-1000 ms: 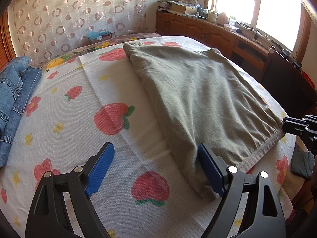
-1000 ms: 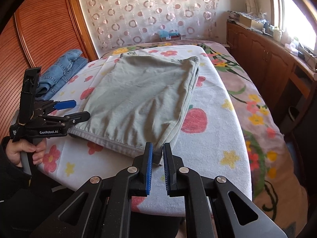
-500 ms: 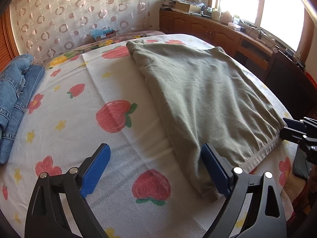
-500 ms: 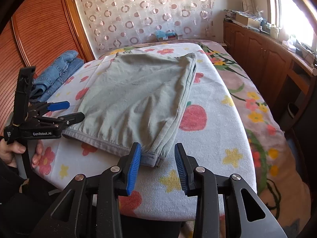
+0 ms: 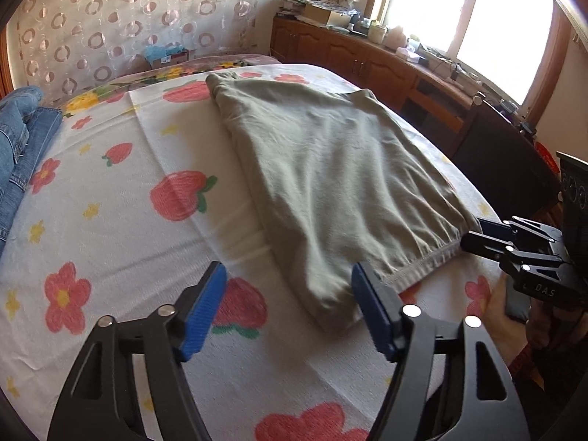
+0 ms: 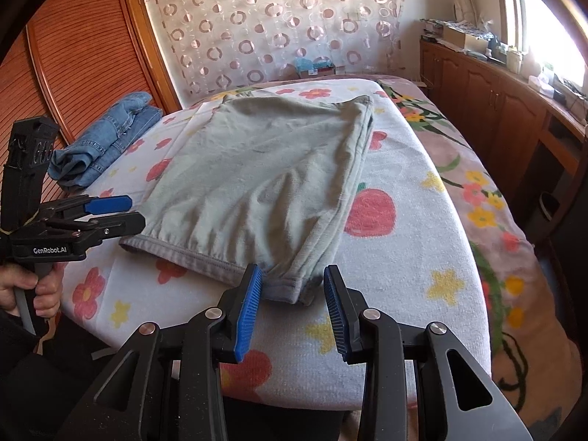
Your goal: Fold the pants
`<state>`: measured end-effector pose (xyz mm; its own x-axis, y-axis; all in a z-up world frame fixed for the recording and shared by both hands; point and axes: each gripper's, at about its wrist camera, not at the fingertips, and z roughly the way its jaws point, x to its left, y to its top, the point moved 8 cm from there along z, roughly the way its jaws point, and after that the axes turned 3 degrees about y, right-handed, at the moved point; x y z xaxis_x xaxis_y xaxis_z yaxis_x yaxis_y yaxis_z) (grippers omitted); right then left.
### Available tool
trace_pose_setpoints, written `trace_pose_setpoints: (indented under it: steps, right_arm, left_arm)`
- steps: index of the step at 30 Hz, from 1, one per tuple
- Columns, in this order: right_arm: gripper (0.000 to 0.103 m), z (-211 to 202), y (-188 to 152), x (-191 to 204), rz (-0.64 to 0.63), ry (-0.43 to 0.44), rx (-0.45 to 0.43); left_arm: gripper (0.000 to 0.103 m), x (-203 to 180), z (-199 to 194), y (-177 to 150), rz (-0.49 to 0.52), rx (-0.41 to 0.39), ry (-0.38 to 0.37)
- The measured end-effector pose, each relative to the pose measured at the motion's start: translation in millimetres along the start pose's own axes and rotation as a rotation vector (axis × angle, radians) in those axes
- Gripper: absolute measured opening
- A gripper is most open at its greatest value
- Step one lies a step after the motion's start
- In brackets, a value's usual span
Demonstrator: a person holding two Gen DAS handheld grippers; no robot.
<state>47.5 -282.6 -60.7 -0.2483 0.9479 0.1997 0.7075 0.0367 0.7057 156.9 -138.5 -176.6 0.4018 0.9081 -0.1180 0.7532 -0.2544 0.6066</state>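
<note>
Olive-grey pants (image 5: pixel 330 172) lie folded flat on the bed, waistband toward me; they also show in the right wrist view (image 6: pixel 264 183). My left gripper (image 5: pixel 286 308) is open, just short of the near left waistband corner (image 5: pixel 330 312). My right gripper (image 6: pixel 292 305) is open, its blue pads either side of the near right waistband corner (image 6: pixel 290 288), holding nothing. Each gripper shows in the other's view: the right one (image 5: pixel 488 235) at the right edge, the left one (image 6: pixel 125 209) at the left.
A strawberry-and-flower towel (image 6: pixel 404 250) covers the bed. Folded blue jeans (image 6: pixel 106 136) lie at the far left, also in the left wrist view (image 5: pixel 18 139). Wooden cabinets (image 6: pixel 514 110) run along the right wall under the window. A wooden wardrobe (image 6: pixel 73 55) stands left.
My right gripper went from shut on the waistband corner to open, releasing it, and drew back a little. My left gripper stayed open and shifted slightly nearer the pants.
</note>
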Motion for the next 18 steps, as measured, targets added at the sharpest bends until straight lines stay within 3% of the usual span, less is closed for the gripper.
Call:
trace_pose_setpoints:
  steps: [9,15,18]
  right_arm:
    - [0.036,6,1,8,-0.061,-0.032,-0.004]
    - [0.023,8,1,10,-0.058,-0.001,-0.006]
    - [0.015,9,-1,12,-0.052,0.025,-0.007]
  left_arm:
    - [0.048,-12,2,-2,0.049,-0.024,0.019]
    - [0.041,-17,1,-3,0.041,-0.01,0.005]
    - [0.031,-19,0,-4,0.04,-0.013,-0.022]
